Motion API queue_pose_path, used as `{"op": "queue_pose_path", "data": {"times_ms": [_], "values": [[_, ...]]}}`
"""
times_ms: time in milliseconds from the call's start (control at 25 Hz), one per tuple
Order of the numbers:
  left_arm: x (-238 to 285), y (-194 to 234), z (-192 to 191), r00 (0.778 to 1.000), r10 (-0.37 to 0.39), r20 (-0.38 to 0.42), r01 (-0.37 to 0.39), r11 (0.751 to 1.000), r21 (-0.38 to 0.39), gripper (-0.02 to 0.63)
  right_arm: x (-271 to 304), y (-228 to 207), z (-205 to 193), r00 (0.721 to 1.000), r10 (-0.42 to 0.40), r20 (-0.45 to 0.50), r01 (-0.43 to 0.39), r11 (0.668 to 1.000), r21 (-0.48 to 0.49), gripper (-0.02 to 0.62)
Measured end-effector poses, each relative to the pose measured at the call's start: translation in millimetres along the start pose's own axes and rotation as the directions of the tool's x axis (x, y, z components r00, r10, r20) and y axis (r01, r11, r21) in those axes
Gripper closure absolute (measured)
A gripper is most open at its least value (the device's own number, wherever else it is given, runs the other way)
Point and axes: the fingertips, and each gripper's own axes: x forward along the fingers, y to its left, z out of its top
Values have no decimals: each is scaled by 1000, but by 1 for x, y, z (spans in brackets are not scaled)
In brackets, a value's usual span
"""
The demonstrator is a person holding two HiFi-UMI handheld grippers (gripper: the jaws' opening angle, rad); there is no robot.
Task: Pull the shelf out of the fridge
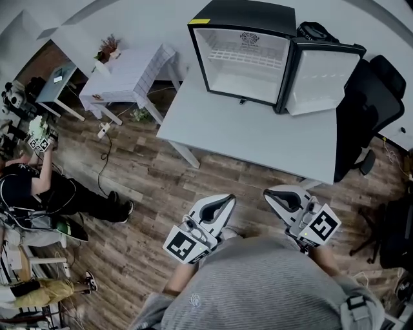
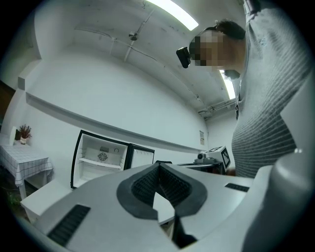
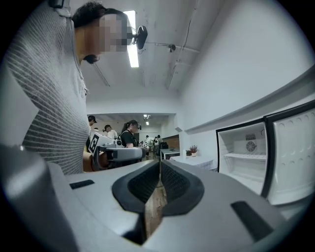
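Held low against the person's body, the left tool (image 1: 222, 202) and right tool (image 1: 273, 195) are both closed and empty, well short of the table (image 1: 258, 138). The shelf (image 1: 242, 57) sits inside the open fridge (image 1: 258, 11), with a chair (image 1: 371, 97) alongside.

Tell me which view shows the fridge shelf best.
Head view: looking down into the open fridge, it shows the top face of the shelf across its full width. The left and right gripper views each show it small and nearly edge-on, a thin strip.
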Motion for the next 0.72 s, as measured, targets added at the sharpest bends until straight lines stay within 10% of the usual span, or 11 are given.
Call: {"op": "queue_pose_path", "data": {"times_ms": [720], "values": [[13, 54, -10, 993, -116, -14, 115, 993, -10, 595, 62, -40, -2, 993, -113, 36, 114, 993, -13, 581]]}}
